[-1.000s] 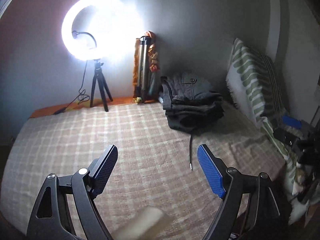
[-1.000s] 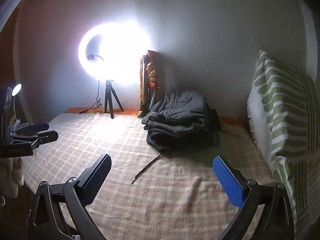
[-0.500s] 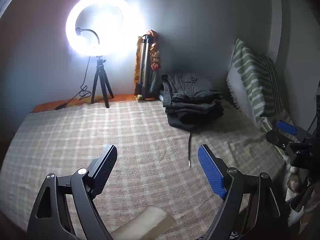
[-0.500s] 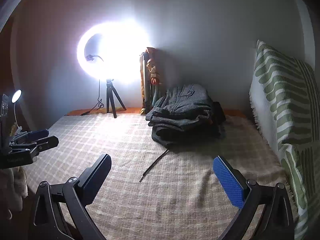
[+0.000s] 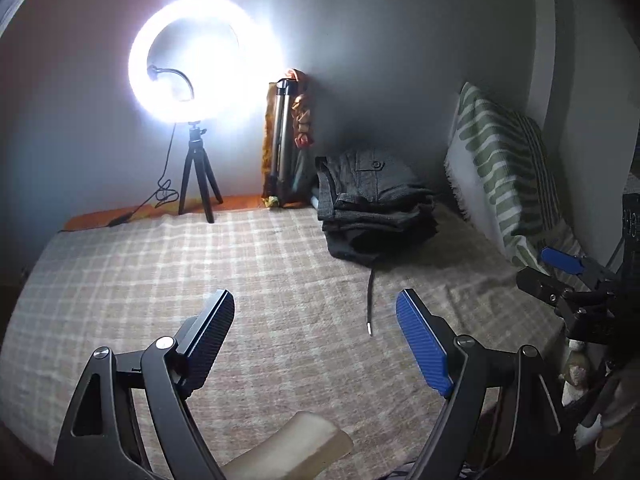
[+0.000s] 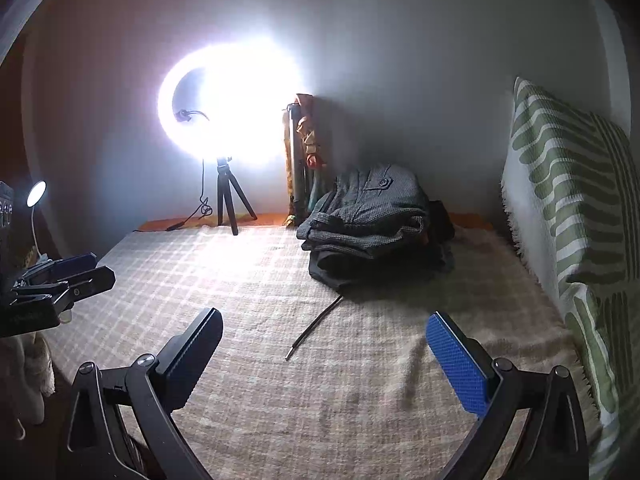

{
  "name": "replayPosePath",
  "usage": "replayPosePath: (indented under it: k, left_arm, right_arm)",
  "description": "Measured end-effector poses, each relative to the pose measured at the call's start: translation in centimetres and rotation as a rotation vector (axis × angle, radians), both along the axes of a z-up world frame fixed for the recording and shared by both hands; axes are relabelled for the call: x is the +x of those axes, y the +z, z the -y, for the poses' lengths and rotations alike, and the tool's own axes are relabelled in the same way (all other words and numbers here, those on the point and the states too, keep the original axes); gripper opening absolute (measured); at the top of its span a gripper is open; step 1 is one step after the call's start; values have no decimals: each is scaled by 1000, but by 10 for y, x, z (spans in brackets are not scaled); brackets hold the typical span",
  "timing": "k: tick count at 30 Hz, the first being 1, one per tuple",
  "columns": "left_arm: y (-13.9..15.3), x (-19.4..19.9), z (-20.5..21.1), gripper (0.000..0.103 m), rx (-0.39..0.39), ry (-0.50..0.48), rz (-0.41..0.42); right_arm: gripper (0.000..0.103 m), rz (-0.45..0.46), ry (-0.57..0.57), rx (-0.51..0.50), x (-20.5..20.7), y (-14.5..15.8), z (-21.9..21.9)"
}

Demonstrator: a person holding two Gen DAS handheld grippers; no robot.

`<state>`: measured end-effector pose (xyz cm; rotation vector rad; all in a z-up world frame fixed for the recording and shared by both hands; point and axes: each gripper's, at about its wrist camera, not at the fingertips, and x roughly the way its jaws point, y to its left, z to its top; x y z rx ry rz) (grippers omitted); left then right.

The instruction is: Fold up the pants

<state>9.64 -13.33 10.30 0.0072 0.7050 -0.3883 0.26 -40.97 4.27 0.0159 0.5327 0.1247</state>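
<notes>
Through the left wrist camera I see my left gripper (image 5: 316, 344) with its fingers spread wide and nothing between them, hovering over the checked blanket (image 5: 140, 272). The folded pants (image 5: 376, 204) sit in a dark stack well ahead of the gripper and a little to its right, at the far end of the blanket by the wall. A black drawstring (image 5: 370, 300) trails out of the stack toward me, its tip lying on the blanket just left of my right-hand blue pad. Ahead and to the left a ring light (image 5: 200, 60) glares on its small tripod. A green-striped pillow (image 5: 504, 176) leans at the right, beyond the stack. The other gripper pokes in at the right edge.

Through the right wrist camera my right gripper (image 6: 324, 356) is likewise wide apart and holding nothing above the blanket (image 6: 180, 272). The pants (image 6: 372, 216) lie straight ahead and well off, stacked near the wall, with the drawstring (image 6: 314, 328) running back toward the gap between my fingers. The ring light (image 6: 232, 104) burns ahead to the left, and the pillow (image 6: 568, 184) stands close on my right. The left gripper (image 6: 60, 284) shows at the left edge; from here I cannot tell how its fingers stand.
</notes>
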Motion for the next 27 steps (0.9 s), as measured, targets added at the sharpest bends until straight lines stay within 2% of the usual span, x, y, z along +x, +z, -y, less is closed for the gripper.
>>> replayPosePath:
  k: [27]
  left_arm:
    - [4, -3, -5, 83, -35, 1, -4]
  right_arm:
    - [103, -3, 7, 12, -6, -3, -4]
